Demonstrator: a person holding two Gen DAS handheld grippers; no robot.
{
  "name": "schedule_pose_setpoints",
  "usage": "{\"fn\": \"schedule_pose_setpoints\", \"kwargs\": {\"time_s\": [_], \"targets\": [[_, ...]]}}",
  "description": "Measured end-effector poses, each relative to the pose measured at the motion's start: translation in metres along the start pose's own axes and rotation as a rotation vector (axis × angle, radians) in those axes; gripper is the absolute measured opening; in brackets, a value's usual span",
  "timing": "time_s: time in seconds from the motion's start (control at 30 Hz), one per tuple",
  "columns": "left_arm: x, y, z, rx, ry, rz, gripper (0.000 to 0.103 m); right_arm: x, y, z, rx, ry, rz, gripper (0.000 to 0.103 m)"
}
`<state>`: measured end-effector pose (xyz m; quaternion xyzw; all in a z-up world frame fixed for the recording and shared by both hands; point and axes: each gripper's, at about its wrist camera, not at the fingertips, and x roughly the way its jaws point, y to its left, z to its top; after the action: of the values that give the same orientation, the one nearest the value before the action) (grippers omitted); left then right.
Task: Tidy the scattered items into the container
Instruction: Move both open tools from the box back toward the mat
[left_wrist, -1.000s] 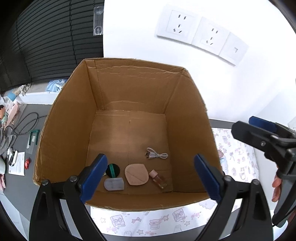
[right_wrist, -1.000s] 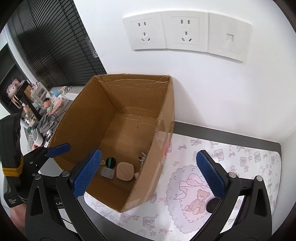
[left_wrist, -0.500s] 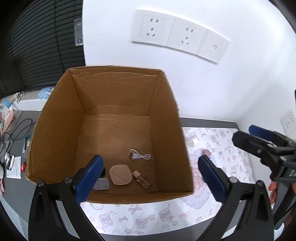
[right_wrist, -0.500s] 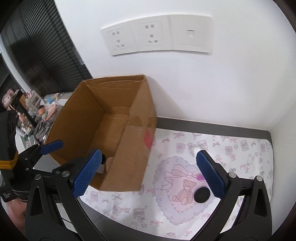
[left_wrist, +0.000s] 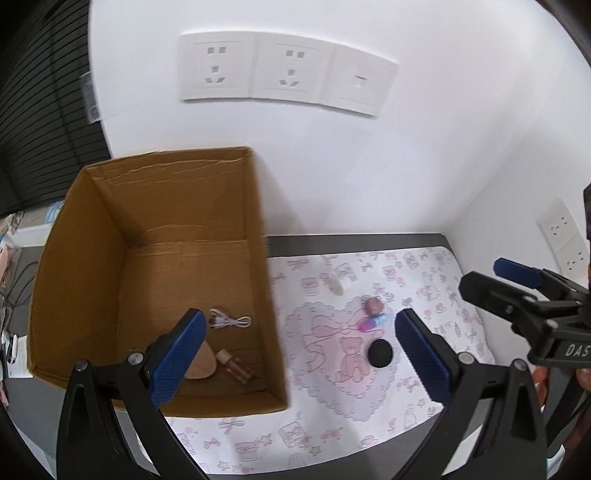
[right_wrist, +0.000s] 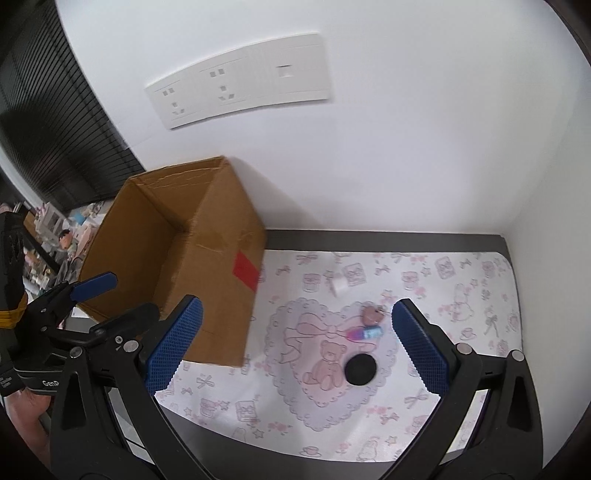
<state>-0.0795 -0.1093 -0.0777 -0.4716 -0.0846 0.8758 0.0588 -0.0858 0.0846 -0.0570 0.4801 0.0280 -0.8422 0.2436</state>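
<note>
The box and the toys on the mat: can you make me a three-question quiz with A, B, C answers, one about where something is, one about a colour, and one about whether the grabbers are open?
1. Where is the white cable?
A. inside the cardboard box
B. on the mat
C. in a gripper

2. What colour is the round disc on the bear mat?
A. red
B. black
C. yellow

3. How is the right hand-held gripper?
A. shut on the disc
B. shut on nothing
C. open

Answers:
1 A: the cable lies on the box floor in the left wrist view.
2 B: the disc is plain black beside the printed bear.
3 C: its blue pads stand wide apart with nothing between them. The left hand-held gripper is open too.
</note>
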Motion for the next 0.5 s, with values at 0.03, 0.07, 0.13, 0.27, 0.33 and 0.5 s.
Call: {"fn": "schedule_pose_setpoints", "kwargs": {"time_s": [0.03,0.07,0.13,0.27,0.33,0.5], "targets": [[0.002,-0.006,0.001,0.007,0.002,-0.004,0.102,-0.002,-0.005,0.0,0.006,-0.001,-0.004,0.103],[0.003,-0.011,0.003,0.013,0.003,-0.007,0.102,-0.003,-0.01,-0.001,0.01,-0.001,-0.009,0.103],[0.005,-0.022,0.004,0.019,0.007,-0.014,0.102,-0.006,-0.02,-0.001,0.011,-0.001,-0.02,0.103],[0.012,-0.039,0.008,0.022,0.013,-0.028,0.102,-0.011,-0.041,-0.002,0.015,0.001,-0.032,0.103],[0.016,-0.05,0.01,0.023,0.019,-0.035,0.102,-0.012,-0.05,-0.001,0.02,0.004,-0.034,0.103],[0.029,-0.073,0.013,0.03,0.036,-0.038,0.102,-0.014,-0.074,0.002,0.018,0.01,-0.04,0.103]]}}
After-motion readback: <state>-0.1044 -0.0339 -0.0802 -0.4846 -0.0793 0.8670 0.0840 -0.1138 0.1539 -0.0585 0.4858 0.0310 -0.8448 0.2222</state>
